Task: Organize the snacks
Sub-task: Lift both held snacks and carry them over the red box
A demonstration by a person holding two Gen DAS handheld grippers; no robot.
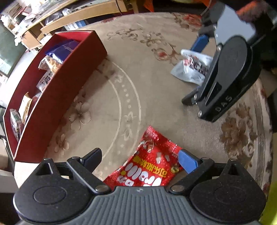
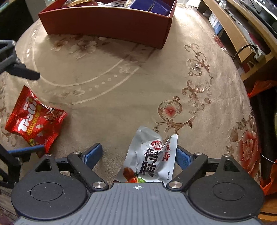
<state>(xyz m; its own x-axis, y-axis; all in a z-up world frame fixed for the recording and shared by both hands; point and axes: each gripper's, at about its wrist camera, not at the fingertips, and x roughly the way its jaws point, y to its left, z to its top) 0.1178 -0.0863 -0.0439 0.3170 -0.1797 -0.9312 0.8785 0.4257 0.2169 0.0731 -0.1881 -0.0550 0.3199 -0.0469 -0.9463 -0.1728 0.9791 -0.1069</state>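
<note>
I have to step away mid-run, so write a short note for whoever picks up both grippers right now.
Left gripper: open, jaws either side of the red snack bag, which lies on the cloth-covered table; not gripped yet.
Right gripper: open, straddling the silver snack pouch, also on the table.
Red box sits at the far side of the table and already holds several packets, including a blue one.
Left to do: close on each bag, lift, and place both in the box.
</note>
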